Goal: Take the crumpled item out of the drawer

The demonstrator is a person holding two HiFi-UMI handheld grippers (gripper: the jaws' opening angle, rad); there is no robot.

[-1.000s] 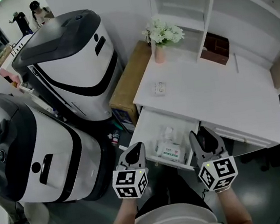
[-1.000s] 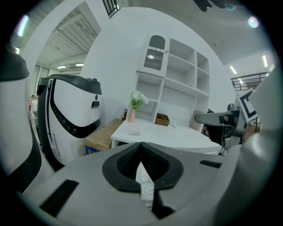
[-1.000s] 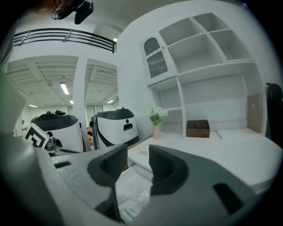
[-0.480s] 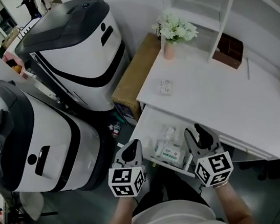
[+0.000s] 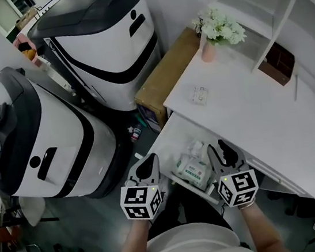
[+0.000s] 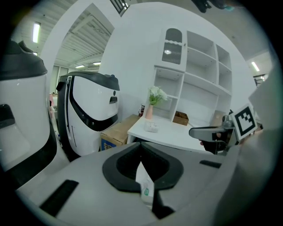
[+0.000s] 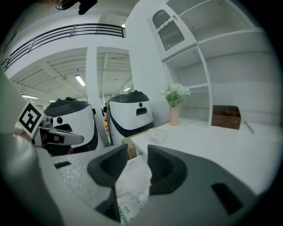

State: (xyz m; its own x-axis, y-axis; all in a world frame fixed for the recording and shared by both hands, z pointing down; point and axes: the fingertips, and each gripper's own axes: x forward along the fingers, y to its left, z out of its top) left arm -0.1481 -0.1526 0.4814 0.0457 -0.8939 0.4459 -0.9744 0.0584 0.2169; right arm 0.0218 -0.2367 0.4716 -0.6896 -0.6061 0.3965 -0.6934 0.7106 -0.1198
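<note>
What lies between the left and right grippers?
A white plastic packet with green print, in the open white drawer, lies between the left gripper and right gripper; the head view shows it.

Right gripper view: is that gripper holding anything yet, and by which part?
Nothing is held: the right gripper has its jaws apart above the crumpled white plastic packet in the open white drawer.

Floor, left: a large white-and-black machine (image 5: 43,138) and a second machine (image 5: 105,42) behind it. A cardboard box (image 5: 167,71) stands beside the white desk (image 5: 261,116). The desk carries a vase of flowers (image 5: 218,31) and a small white object (image 5: 199,94) (kind unclear). A brown box (image 5: 280,64) sits in the shelf unit (image 5: 281,15).
</note>
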